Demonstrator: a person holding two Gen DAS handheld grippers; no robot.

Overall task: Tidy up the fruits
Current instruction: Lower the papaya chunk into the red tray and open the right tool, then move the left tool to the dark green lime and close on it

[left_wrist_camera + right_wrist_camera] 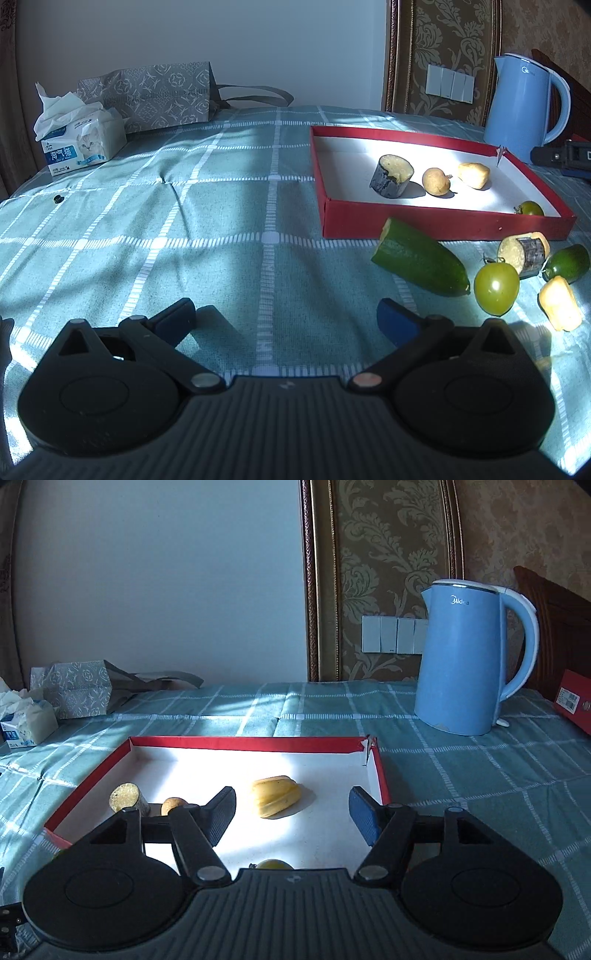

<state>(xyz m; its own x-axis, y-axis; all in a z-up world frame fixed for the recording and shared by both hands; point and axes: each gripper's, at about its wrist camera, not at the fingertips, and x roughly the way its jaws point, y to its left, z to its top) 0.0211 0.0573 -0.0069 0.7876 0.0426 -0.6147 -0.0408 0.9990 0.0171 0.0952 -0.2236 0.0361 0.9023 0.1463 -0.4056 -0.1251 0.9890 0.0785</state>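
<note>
**Loose pieces crowding the tray's near wall**

Right gripper (291, 814) is hovering over the red tray (236, 744), jaws standing about half apart, gripping nothing; a yellow piece (276, 795) is lying on the tray floor beyond the tips. Left gripper (286, 317) is idling wide open and empty over the checked cloth (147, 221). Cucumber (421, 258), green tomato (496, 288) and other pieces are waiting outside, near the tray's near wall. Risk: the round tomato is likely rolling off if nudged; a low pass could be clipping the tray wall.

red tray (443, 221), blue kettle (461, 657), teal checked tablecloth (221, 221)
</note>
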